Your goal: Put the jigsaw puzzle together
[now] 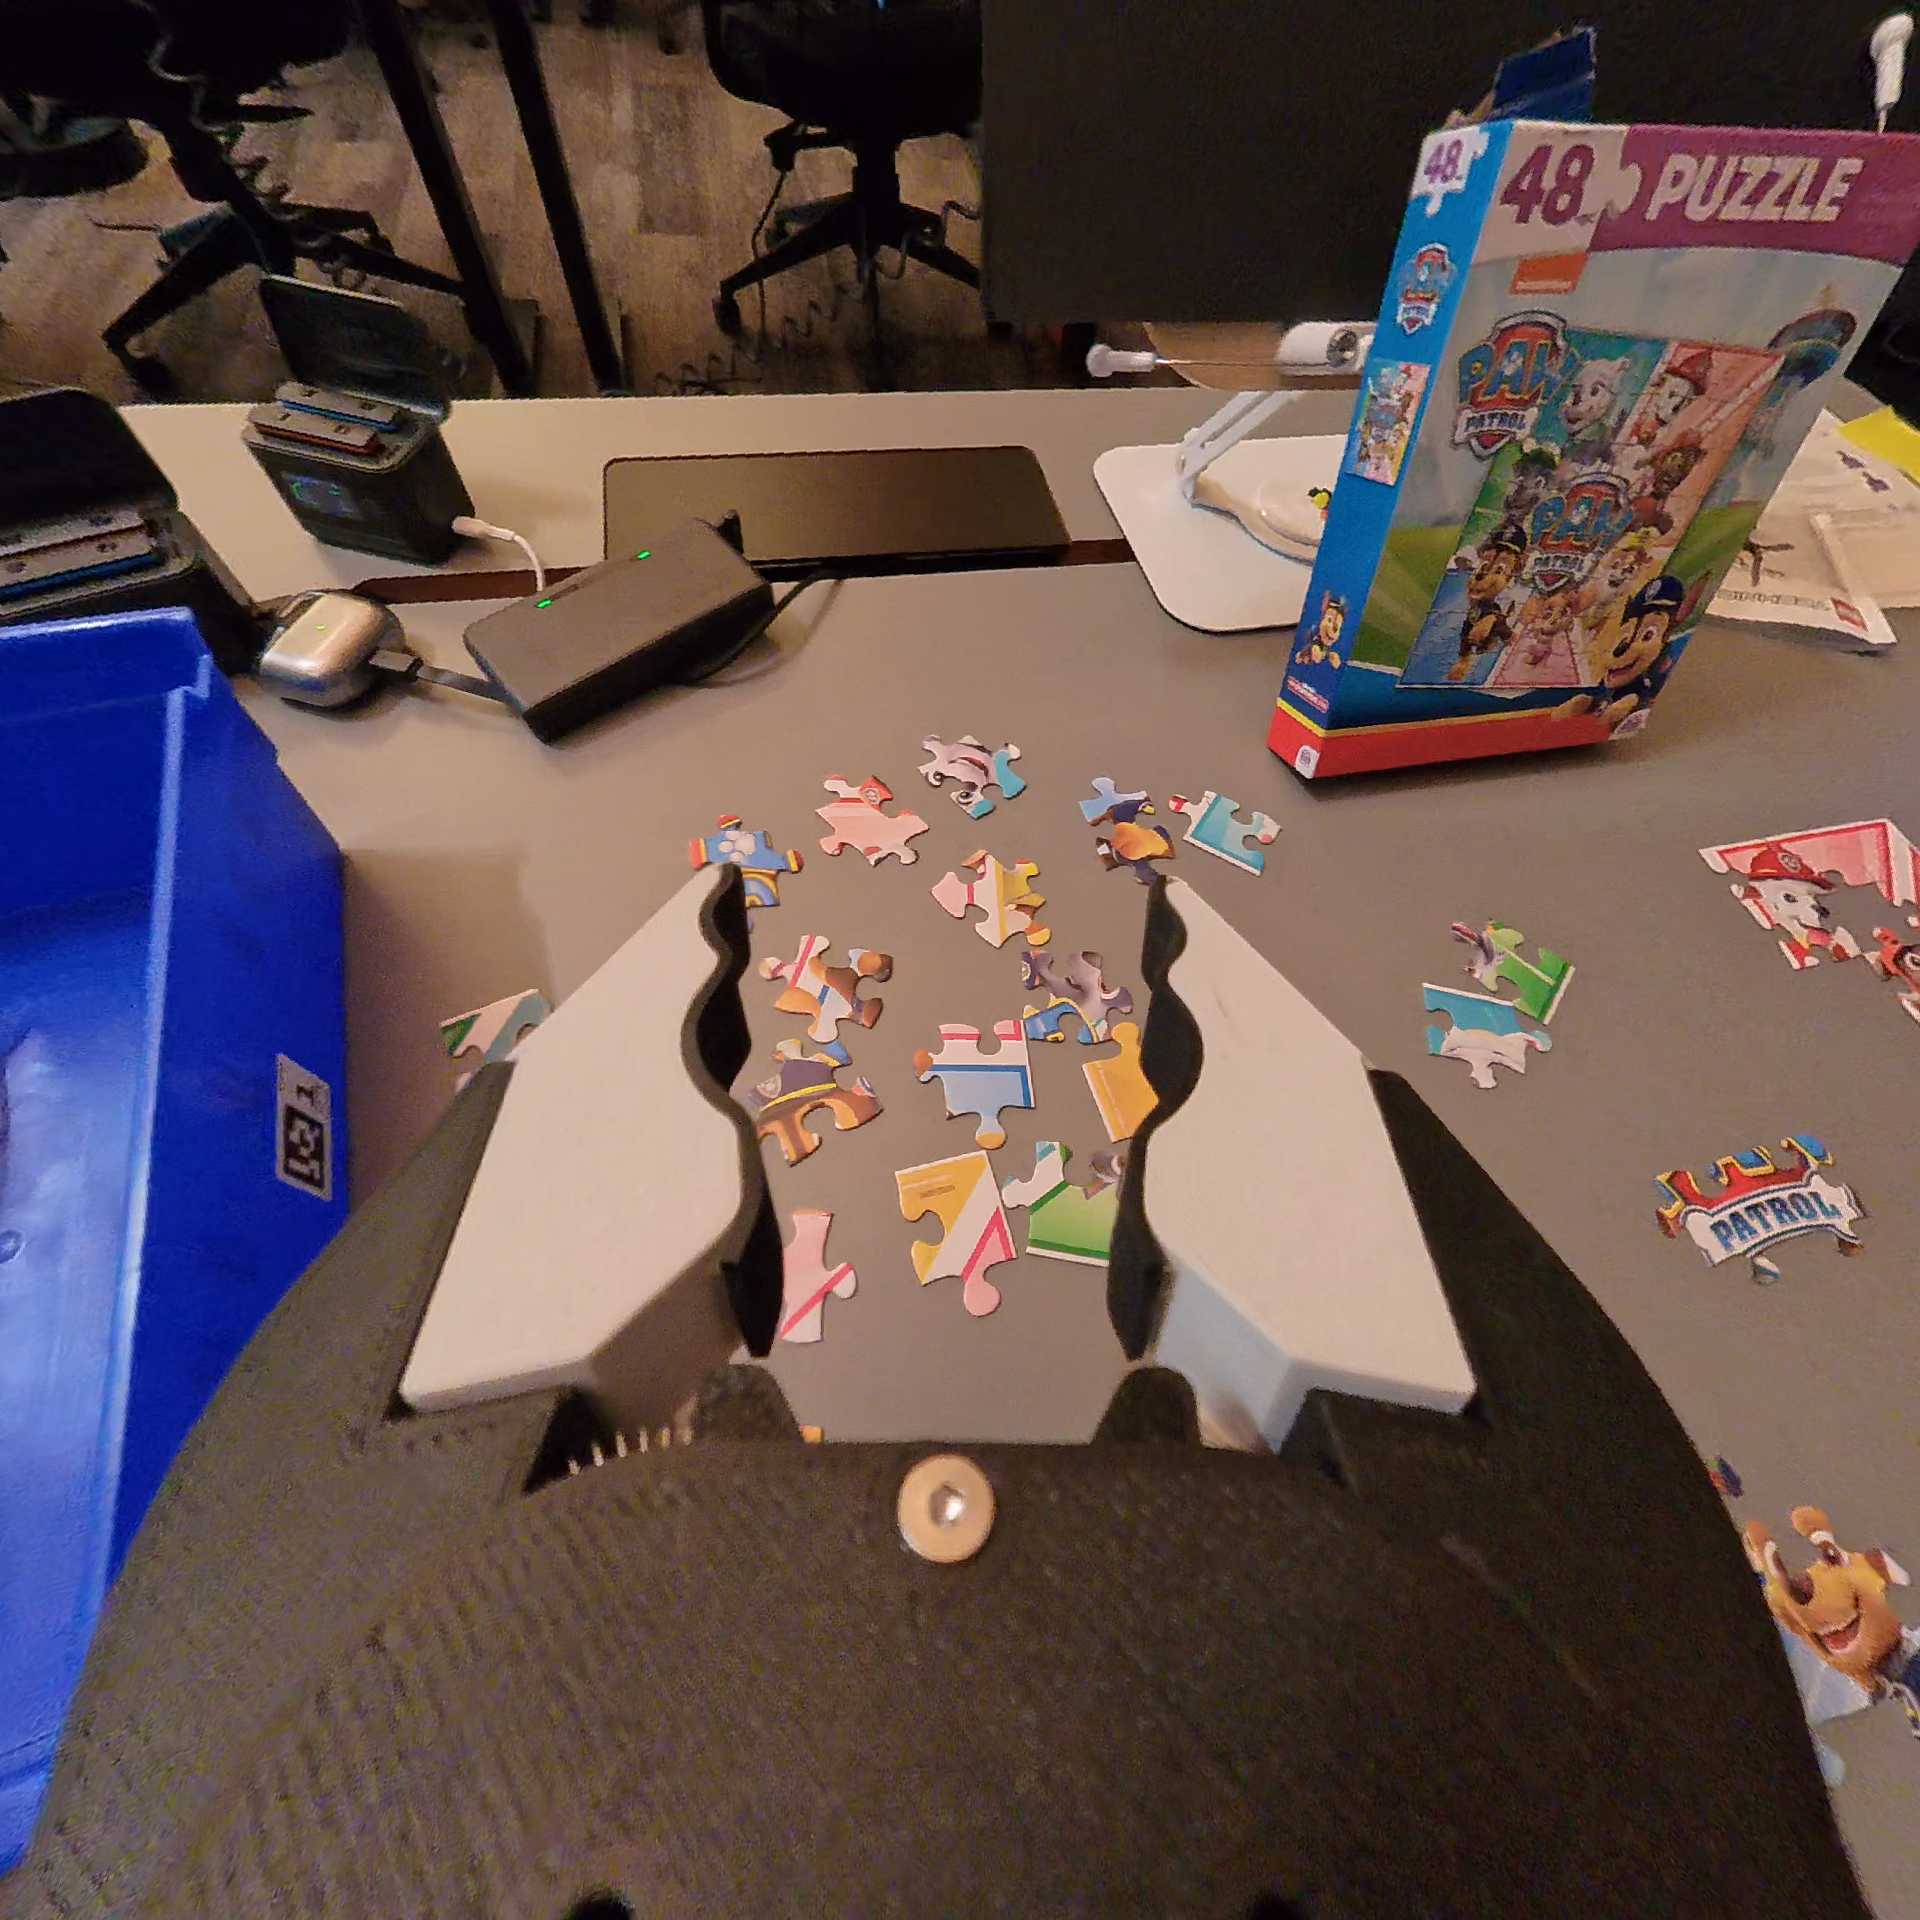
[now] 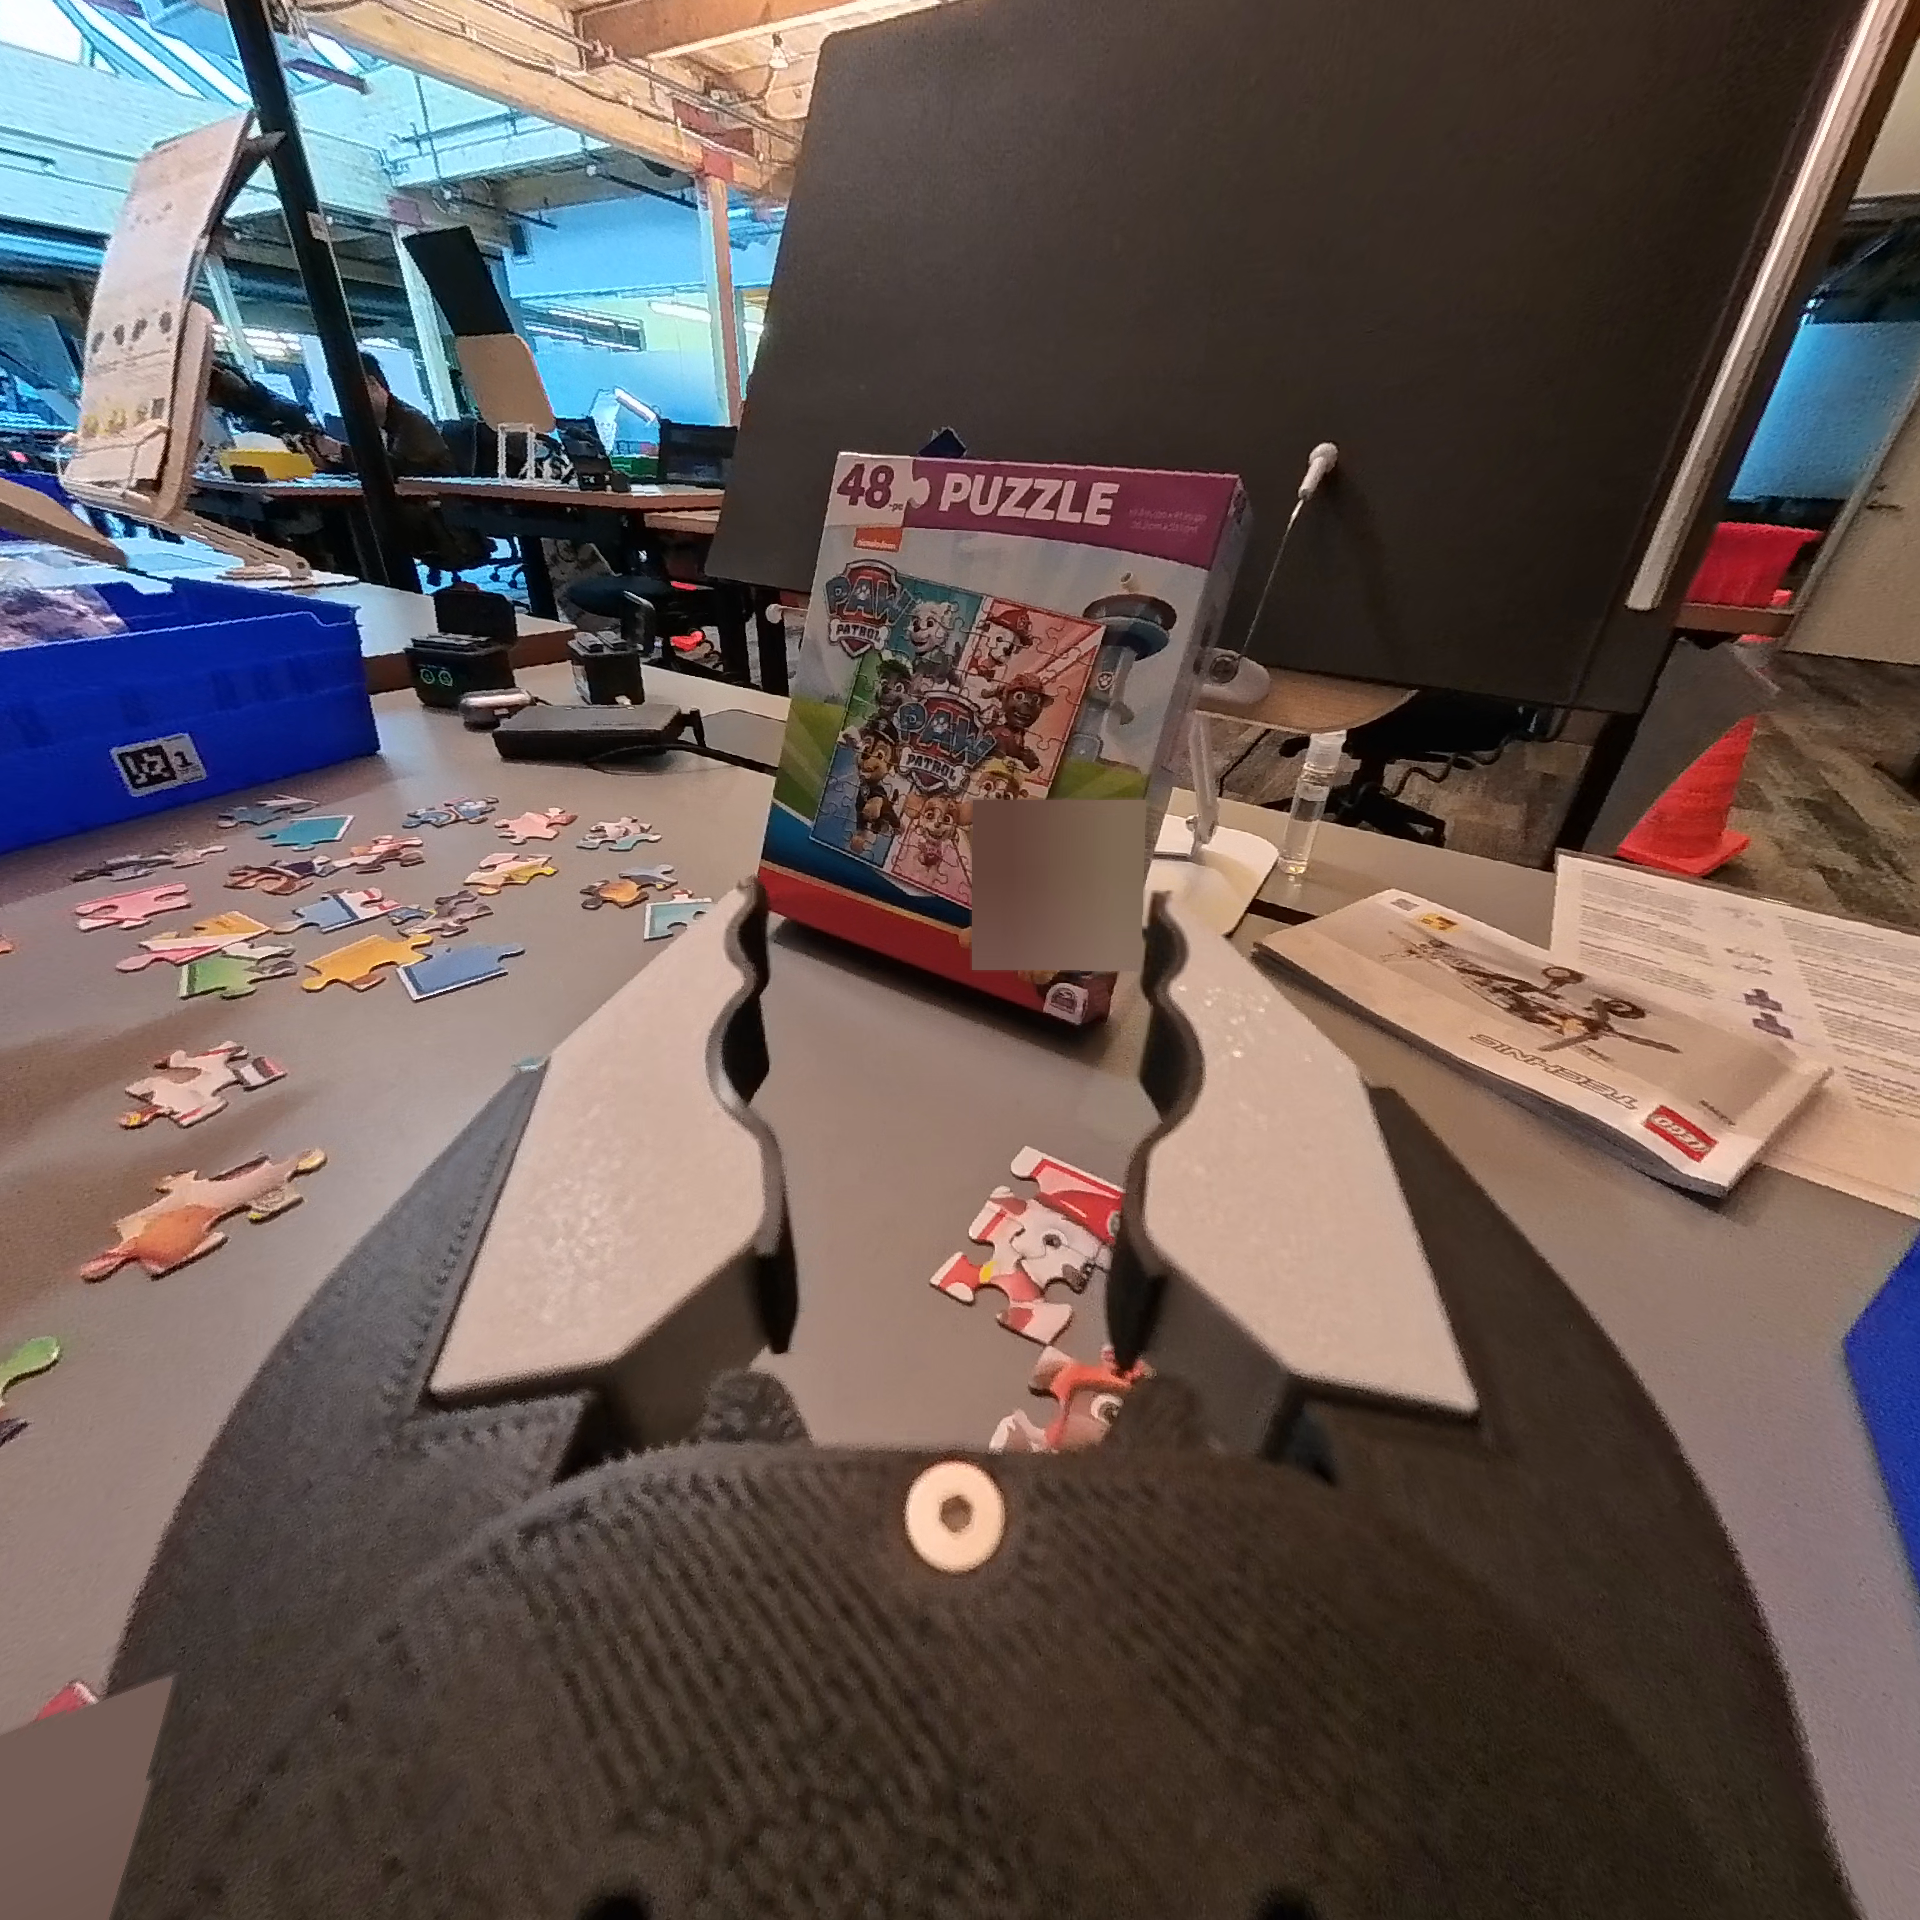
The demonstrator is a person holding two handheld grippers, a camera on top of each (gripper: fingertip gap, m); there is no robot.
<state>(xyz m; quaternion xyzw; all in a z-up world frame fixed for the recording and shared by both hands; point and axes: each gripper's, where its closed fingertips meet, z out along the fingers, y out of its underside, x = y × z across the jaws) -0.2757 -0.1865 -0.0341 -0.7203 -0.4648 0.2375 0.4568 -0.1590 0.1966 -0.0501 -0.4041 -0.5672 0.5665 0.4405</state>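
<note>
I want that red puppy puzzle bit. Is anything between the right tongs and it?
No. The right tongs are open and empty, and the red puppy piece lies flat on the table right beneath them, uncovered.

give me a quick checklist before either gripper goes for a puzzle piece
1. Left gripper open with nothing in it: ok.
2. Right gripper open with nothing in it: ok.
3. Loose puzzle pieces lie flat and mostly apart on the grey table under the left gripper: ok, though a few touch.
4. Joined red and white pieces lie apart from the loose ones, under the right gripper: ok.
5. Puzzle box stands upright just ahead of the right gripper, little room forward: not ok.
6. Height of either gripper above the table: cannot tell.
</note>
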